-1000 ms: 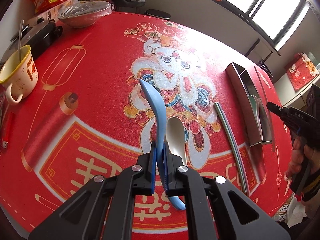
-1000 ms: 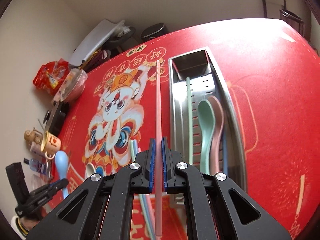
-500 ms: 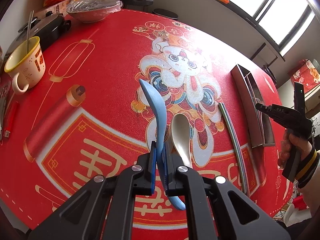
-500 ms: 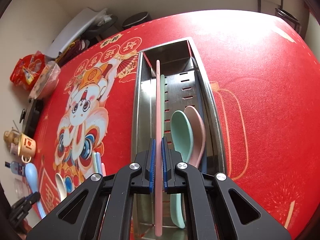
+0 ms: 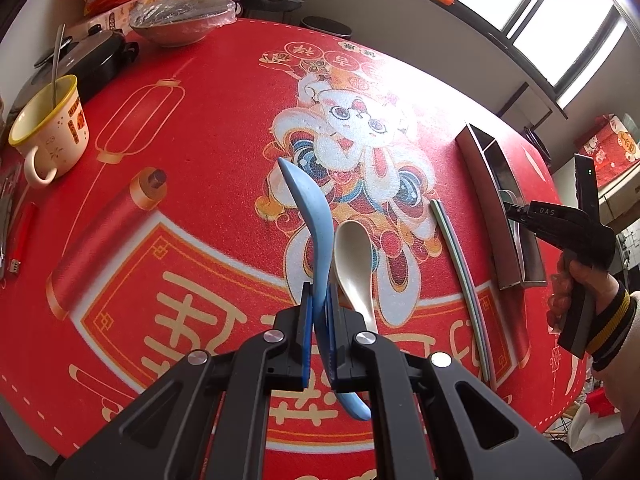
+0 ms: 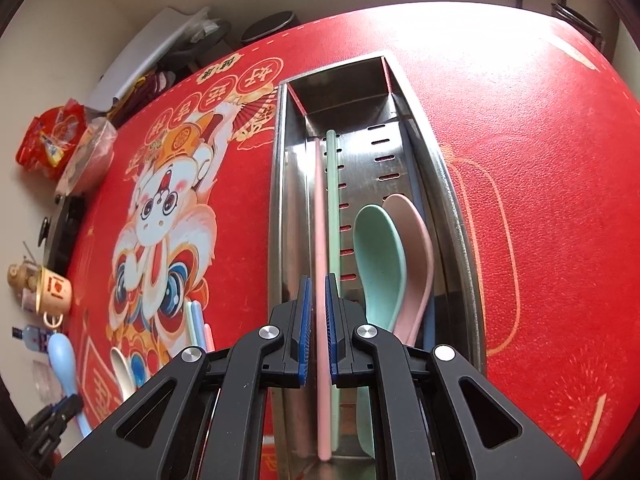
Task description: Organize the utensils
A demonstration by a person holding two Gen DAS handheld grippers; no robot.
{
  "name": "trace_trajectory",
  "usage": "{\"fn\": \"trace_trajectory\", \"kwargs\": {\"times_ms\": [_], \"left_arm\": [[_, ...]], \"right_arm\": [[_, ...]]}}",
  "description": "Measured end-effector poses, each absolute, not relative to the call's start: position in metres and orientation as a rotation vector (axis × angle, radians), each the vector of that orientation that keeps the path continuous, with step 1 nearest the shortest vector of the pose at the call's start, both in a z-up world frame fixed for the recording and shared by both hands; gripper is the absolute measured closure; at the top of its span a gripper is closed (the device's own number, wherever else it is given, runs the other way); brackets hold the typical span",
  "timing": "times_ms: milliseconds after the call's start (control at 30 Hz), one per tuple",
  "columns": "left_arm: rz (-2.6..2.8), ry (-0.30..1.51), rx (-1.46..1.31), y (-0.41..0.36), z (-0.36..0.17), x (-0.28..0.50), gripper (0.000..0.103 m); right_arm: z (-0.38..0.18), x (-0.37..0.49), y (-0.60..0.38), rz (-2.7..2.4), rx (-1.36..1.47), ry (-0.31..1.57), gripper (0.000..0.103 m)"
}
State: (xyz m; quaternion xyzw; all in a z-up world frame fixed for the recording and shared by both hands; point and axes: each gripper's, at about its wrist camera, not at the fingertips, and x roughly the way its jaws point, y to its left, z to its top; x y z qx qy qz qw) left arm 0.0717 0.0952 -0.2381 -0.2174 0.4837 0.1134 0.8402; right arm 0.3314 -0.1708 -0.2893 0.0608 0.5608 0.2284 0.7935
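The left hand-held gripper (image 5: 319,322) is clamping a blue spoon (image 5: 316,224) by its handle, bowl pointing away. Just right of its fingertips, a white spoon (image 5: 353,264) is lying on the red counter (image 5: 180,208). Farther right, chopsticks (image 5: 460,276) are lying beside a steel tray (image 5: 486,196).

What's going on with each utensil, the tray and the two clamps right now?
Left gripper: shut on the blue spoon, held above the table.
White spoon: lying on the table.
Right gripper: pink chopstick between its pads, over the tray.
Green chopstick: in the tray.
Green spoon, pink spoon: in the tray.
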Motion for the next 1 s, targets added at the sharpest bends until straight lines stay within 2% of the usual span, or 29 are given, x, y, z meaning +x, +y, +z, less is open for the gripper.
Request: {"fn": "trace_trajectory", "kwargs": {"times_ms": [167,200,233,267,300,400,500,1000], "left_arm": [[0.216,1.011,-0.45,0.09,-0.232,0.076,0.097],[0.208,1.009,-0.448,0.089,-0.231,0.078,0.097],[0.2,1.007,-0.444,0.087,-0.229,0.08,0.097],[0.19,1.006,-0.44,0.085,-0.228,0.082,0.097],[0.18,1.005,-0.436,0.082,-0.226,0.085,0.097],[0.147,1.001,-0.42,0.073,-0.221,0.093,0.097],[0.11,0.999,-0.401,0.063,-0.217,0.103,0.097],[-0.078,1.035,-0.315,-0.012,-0.21,0.166,0.097]], "right_arm": [[-0.266,0.32,-0.18,0.486,0.119,1.154,0.094],[-0.261,0.317,-0.183,0.486,0.118,1.139,0.088],[-0.255,0.314,-0.187,0.485,0.119,1.122,0.063],[-0.25,0.31,-0.192,0.483,0.125,1.1,0.046],[-0.244,0.305,-0.196,0.483,0.139,1.076,0.037],[-0.233,0.297,-0.207,0.478,0.147,1.06,0.036],[-0.227,0.289,-0.217,0.461,0.15,1.05,0.016],[-0.233,0.276,-0.266,0.345,0.101,1.038,0.016]]}}
